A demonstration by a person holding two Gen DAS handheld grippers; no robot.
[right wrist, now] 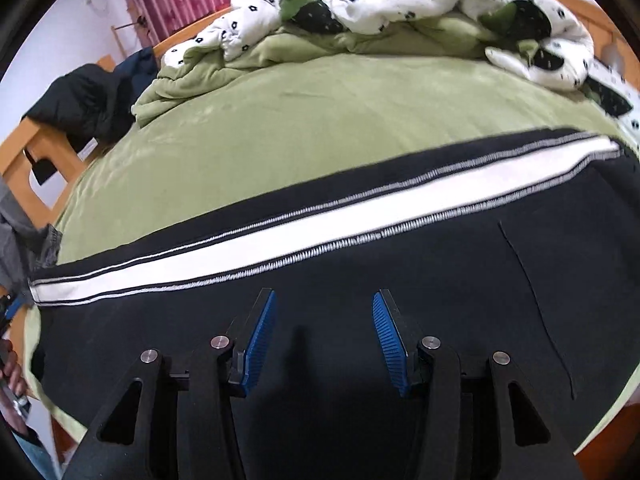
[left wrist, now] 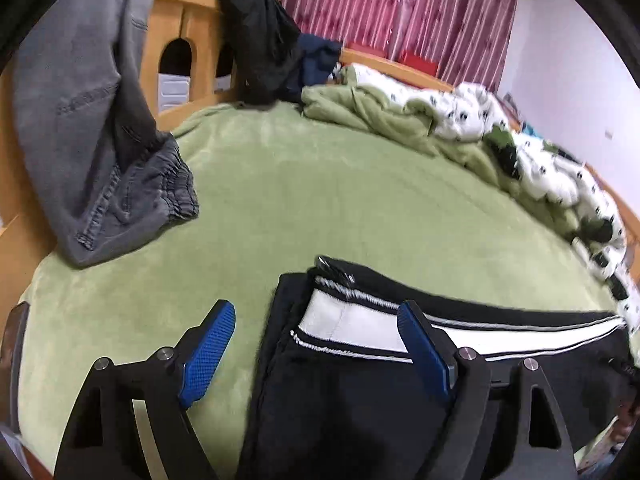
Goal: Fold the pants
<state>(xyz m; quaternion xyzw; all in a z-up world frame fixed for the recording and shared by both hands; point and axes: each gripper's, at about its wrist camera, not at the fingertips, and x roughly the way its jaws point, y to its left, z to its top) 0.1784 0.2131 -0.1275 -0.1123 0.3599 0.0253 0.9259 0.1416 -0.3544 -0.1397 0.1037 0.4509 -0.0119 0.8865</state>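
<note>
The black pants (right wrist: 360, 300) with a white side stripe (right wrist: 280, 236) lie flat along the near edge of the green bed (right wrist: 300, 120). Soft and limp, they look light and will likely sag unless pinched at hem or waistband. Left claw (left wrist: 316, 344) and right claw (right wrist: 324, 336) both hover released over the pants, grasping nothing.
</note>
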